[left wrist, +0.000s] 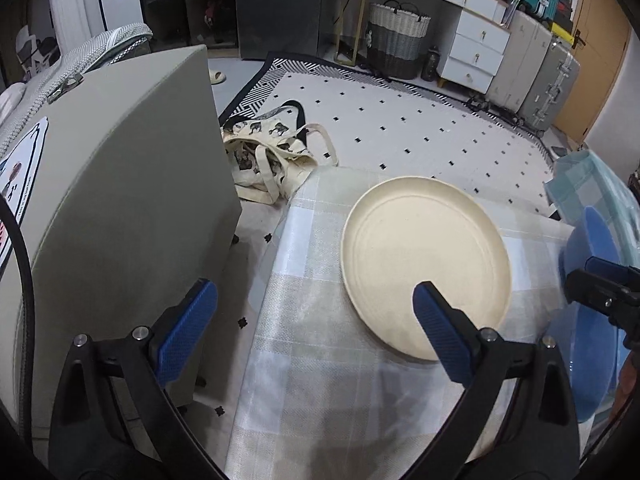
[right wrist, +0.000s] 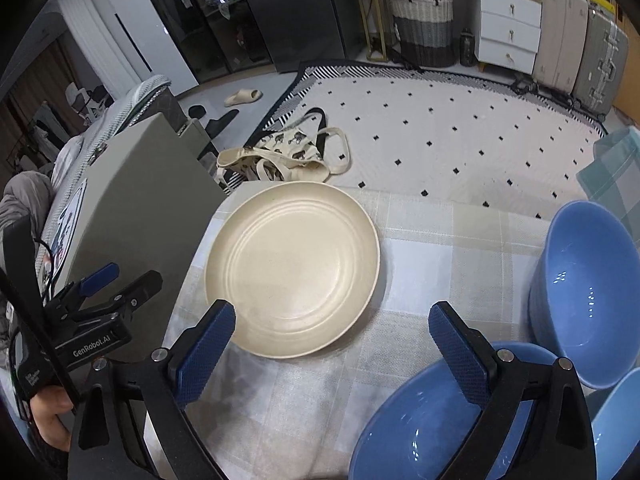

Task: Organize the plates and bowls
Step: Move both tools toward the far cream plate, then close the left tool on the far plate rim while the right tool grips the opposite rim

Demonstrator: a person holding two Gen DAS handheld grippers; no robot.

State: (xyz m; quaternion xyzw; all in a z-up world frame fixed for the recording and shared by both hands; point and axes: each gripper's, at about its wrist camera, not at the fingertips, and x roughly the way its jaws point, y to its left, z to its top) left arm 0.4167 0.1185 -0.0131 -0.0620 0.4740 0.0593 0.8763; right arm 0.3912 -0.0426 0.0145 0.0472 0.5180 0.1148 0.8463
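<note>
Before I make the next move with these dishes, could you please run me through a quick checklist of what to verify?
1. Left tool open and holding nothing: ok.
2. Right tool open and holding nothing: ok.
3. Cream plate flat on the checked tablecloth, nothing on it: ok.
4. Plate well clear of the table's far edge: not ok, its rim sits close to it.
5. Blue bowls upright and looking empty: ok.
6. Total count of blue bowls: cannot tell, the frame cuts some off.
</note>
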